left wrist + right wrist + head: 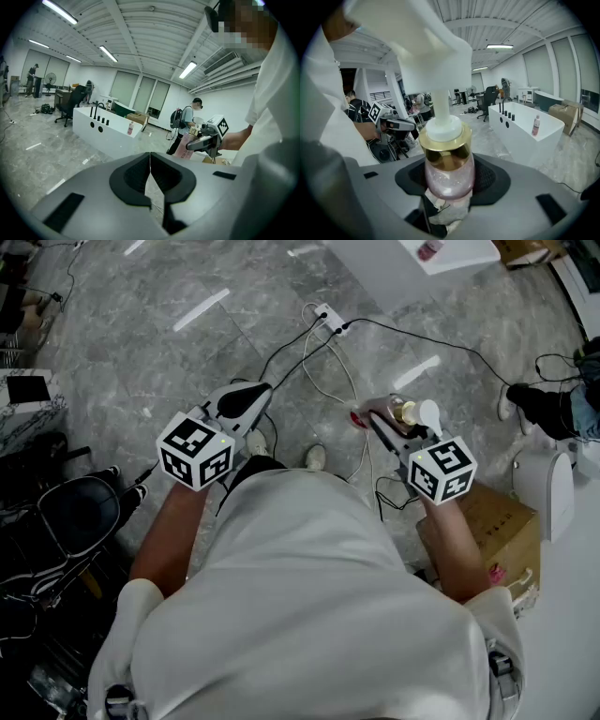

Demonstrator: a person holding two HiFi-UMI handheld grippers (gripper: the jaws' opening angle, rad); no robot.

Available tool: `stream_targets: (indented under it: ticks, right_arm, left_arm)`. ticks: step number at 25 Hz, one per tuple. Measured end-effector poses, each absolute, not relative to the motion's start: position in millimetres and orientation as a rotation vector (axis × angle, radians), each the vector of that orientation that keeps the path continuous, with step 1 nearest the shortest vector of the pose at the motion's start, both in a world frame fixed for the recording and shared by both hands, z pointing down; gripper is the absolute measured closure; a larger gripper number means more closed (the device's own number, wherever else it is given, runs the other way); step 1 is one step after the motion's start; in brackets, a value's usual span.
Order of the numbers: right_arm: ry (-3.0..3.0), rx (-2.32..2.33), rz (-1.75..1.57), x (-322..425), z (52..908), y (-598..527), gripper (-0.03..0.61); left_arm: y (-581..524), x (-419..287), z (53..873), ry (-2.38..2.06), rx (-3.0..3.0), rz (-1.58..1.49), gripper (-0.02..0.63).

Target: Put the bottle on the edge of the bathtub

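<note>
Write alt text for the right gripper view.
The right gripper is shut on a pink pump bottle with a gold collar and white pump head, up close. Behind it stands a white bathtub with a small pink bottle on its edge.

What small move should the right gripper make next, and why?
Probably carry the bottle forward toward the bathtub. The right gripper is shut on it, and the bathtub stands well away across the floor, so its edge looks out of reach from here.

I note bottle (449,180): clear glossy pink plastic; shiny gold metallic collar; smooth white plastic pump; floor (141,362) polished grey stone.
</note>
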State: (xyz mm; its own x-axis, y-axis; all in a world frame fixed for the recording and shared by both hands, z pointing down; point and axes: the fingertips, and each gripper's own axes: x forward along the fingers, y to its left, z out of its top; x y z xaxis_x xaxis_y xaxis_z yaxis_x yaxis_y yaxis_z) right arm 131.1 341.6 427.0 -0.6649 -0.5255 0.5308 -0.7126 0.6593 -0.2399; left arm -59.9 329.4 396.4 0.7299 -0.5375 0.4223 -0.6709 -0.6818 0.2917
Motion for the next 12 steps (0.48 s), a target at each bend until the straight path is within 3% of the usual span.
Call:
stream_targets:
  ticks: [6, 12]
  right_arm:
    - [-2.445, 0.946, 0.564, 174.3, 433.8, 339.5, 0.354]
    - [-2.453, 0.978, 0.592, 187.6, 439.9, 316.2, 0.354]
  left_arm:
    - [349.4, 5.2, 391.8, -0.884, 2.504, 0.41, 0.595]
    - [334.3, 16.0, 394.6, -0.867, 2.51, 0.434, 0.595]
